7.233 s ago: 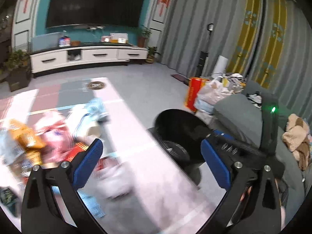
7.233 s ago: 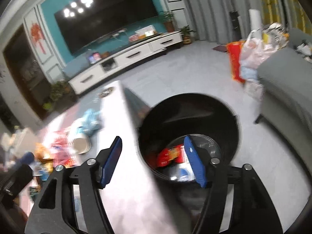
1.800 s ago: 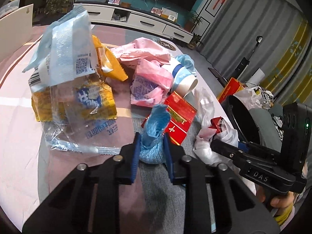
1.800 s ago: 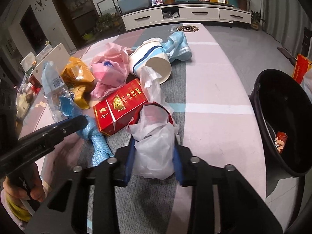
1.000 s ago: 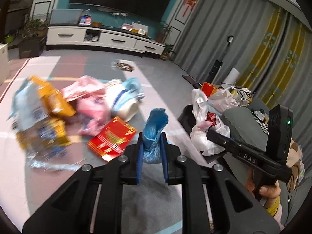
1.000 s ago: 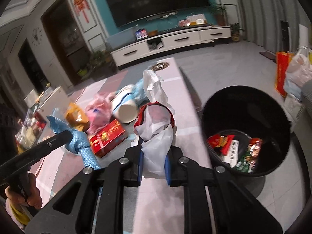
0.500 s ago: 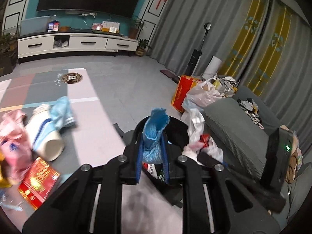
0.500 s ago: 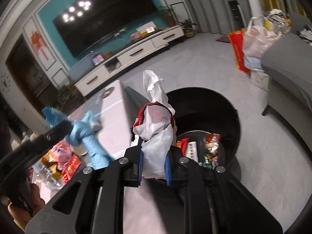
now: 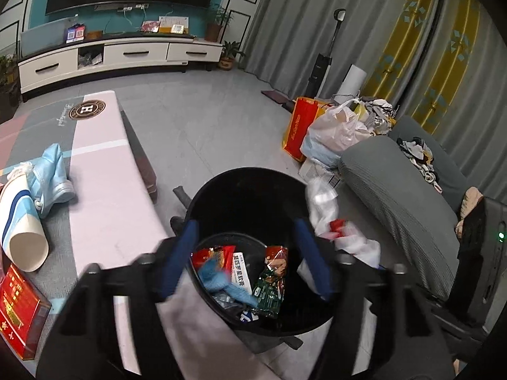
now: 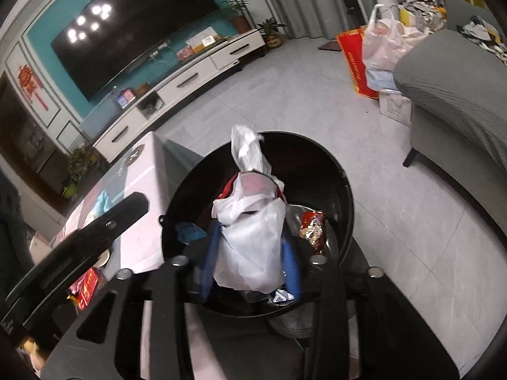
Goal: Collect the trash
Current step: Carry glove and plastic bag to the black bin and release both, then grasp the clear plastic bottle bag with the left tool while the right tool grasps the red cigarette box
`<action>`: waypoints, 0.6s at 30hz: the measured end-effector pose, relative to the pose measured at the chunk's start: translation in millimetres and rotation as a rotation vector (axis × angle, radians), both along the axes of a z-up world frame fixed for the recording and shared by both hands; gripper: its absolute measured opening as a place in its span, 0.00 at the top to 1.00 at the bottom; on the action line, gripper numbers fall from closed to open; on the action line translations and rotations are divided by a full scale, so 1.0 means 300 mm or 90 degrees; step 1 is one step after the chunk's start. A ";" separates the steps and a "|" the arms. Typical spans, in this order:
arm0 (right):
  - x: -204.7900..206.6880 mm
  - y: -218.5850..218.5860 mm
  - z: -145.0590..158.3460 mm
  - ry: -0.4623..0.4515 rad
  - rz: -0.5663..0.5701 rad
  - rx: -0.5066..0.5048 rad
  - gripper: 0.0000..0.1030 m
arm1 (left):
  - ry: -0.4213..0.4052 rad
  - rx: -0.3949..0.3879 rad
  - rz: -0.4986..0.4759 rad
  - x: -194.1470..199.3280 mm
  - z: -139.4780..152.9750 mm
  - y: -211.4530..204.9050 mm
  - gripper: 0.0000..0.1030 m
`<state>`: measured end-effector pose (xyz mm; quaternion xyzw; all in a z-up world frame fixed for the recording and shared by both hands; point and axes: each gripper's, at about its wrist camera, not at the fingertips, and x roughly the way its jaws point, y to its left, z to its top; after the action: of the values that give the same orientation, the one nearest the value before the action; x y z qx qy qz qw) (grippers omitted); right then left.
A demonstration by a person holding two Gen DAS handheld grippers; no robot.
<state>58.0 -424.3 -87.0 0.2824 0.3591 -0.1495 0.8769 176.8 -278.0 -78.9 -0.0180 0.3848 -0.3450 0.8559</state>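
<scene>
Both grippers hang over the black bin, which holds several snack wrappers. My left gripper is open and its jaws are still opening, with nothing between them. The crumpled blue wrapper lies in the bin below it. My right gripper is also opening. The white plastic bag with red inside still stands between its blue pads, puffed out to fill the gap. That bag also shows at the bin's right rim in the left wrist view. A left gripper finger crosses the lower left of the right wrist view.
The pink and grey table sits left of the bin, bearing a paper cup, a light blue wrapper and a red carton. A grey sofa stands to the right. Full bags sit on the floor beyond.
Both grippers swung from the table to above the bin. The left jaws spread and the blue wrapper fell into the bin. The right jaws widened around the white bag.
</scene>
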 end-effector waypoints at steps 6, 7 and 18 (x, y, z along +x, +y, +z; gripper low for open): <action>-0.008 0.004 0.005 -0.004 -0.006 0.006 0.54 | -0.035 0.011 0.009 -0.043 0.026 0.054 0.25; -0.005 0.012 0.008 -0.006 -0.002 0.004 0.54 | -0.047 0.014 0.016 -0.056 0.033 0.082 0.23; 0.070 0.235 0.076 -0.047 0.123 0.005 0.43 | -0.117 0.019 0.067 -0.190 0.133 0.437 0.17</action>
<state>79.1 -353.9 -64.1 0.2551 0.3528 -0.0524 0.8987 119.7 -146.8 -39.0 0.0064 0.3085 -0.2942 0.9046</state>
